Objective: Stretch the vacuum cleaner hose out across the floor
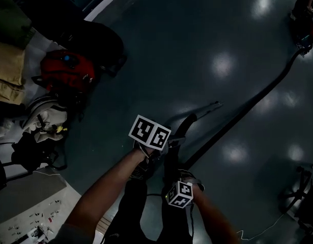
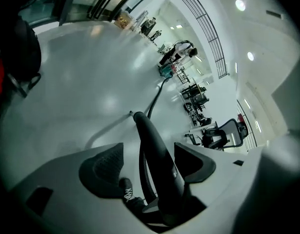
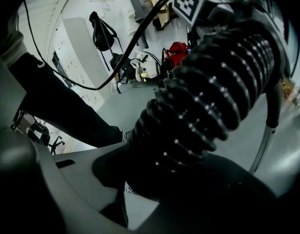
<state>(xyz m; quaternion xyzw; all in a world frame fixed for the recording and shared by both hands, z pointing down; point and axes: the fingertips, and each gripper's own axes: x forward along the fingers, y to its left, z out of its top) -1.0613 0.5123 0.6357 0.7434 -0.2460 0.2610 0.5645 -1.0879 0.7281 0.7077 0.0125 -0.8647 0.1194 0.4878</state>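
Note:
A black vacuum hose [image 1: 248,108] runs over the dark floor from the vacuum cleaner [image 1: 305,27] at the far right to my hands. Its smooth black handle tube [image 1: 186,126] is raised off the floor and casts a shadow. My left gripper [image 1: 169,146] is shut on that handle [image 2: 159,160]; the jaws stand wide around its thick base, and the tube points towards the distant cleaner [image 2: 167,71]. My right gripper [image 1: 184,177] sits just behind and is shut on the ribbed hose [image 3: 213,96], which fills the space between its pads [image 3: 115,167].
A red backpack [image 1: 64,70] and dark bags lie at the left by a white bench. An office chair base [image 1: 304,197] stands at the lower right, with a thin white cable [image 1: 258,233] beside it. A person [image 2: 181,50] stands near the cleaner. More chairs [image 2: 228,133] line the right wall.

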